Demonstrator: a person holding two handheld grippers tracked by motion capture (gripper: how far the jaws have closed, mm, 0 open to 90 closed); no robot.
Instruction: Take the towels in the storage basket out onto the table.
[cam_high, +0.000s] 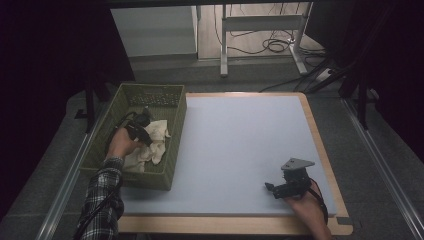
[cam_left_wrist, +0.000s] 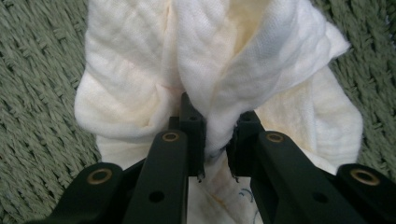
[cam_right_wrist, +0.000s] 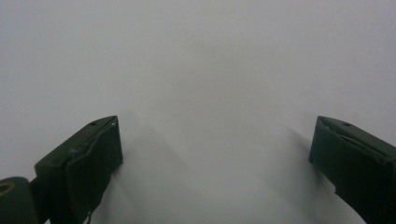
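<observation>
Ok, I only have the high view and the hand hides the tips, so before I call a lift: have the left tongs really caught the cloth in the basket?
Observer: Yes. In the left gripper view, the left tongs are pinched on a raised fold of the white cloth.
Operator: Is anything else caught with it?
Observer: No. The green woven basket floor shows on either side of the cloth, away from the tips.
Operator: And the other hand?
Observer: The right tongs stand wide open with nothing between them, over the bare pale table top.
</observation>
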